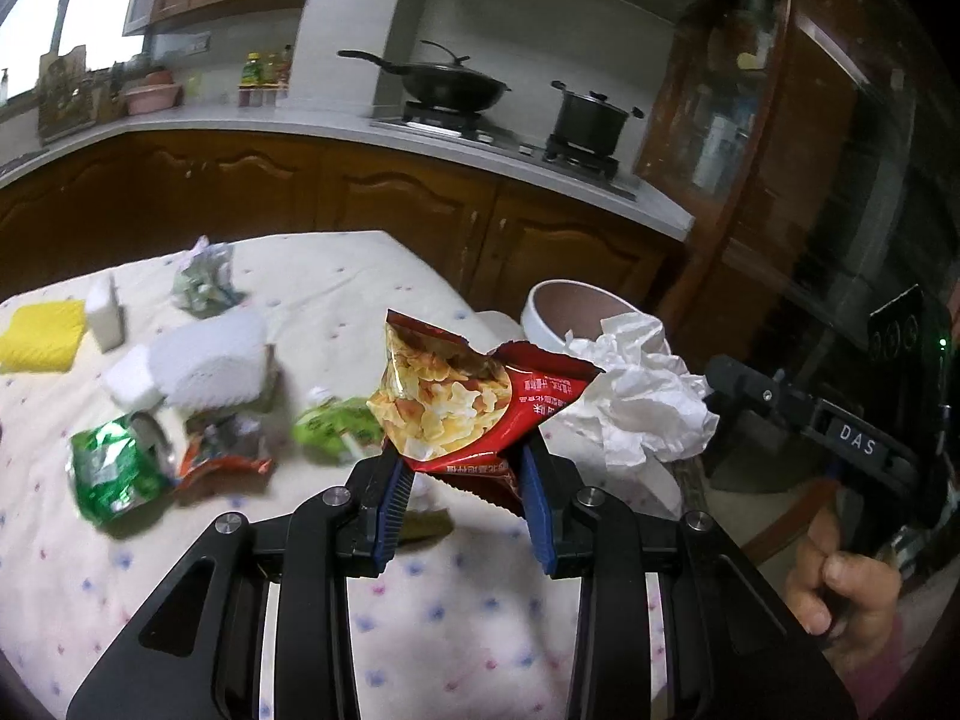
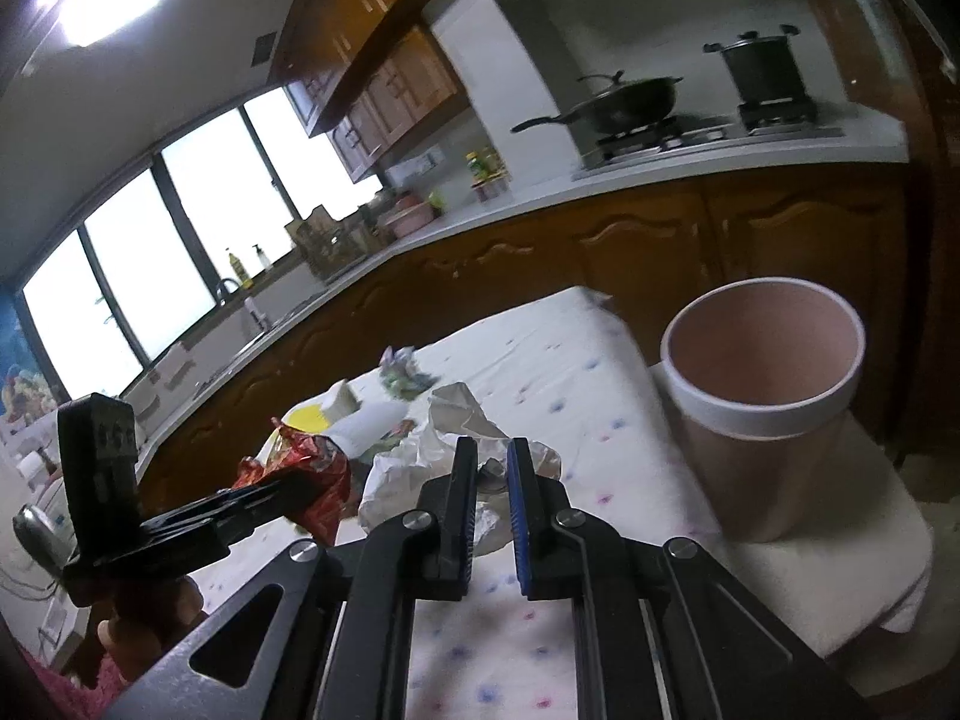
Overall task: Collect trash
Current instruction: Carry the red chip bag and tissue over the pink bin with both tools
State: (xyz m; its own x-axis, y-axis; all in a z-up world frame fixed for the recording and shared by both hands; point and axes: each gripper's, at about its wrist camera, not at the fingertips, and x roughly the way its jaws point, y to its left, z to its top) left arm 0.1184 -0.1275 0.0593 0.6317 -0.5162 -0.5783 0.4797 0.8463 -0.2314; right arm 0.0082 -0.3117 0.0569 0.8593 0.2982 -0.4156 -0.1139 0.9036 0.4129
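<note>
**A:** so where's this at? Looks like mid-carry to me. The left hand-held gripper [image 1: 465, 468] is clamped on the red snack bag [image 1: 462, 396], lifted clear of the table [image 1: 420, 588], and the right hand-held gripper [image 2: 492, 468] is pinching the crumpled white tissue [image 2: 420, 468]. The bin [image 2: 762, 414] sits off the table's far right corner on a pale stool or cushion.

**B:** agreed, both loads are up and neither is in yet. I'd guess the next move is swinging each one over the bin's open mouth and letting go, probably tissue first since it's nearer.

**A:** leftovers: the green wrapper [image 1: 114, 468], an orange one [image 1: 222, 450], a lime-green one [image 1: 336, 426].

**B:** those are motion-blurred, can't read them. The tissue also hides part of the bin rim in the left view, and the bin's bottom isn't visible.
</note>
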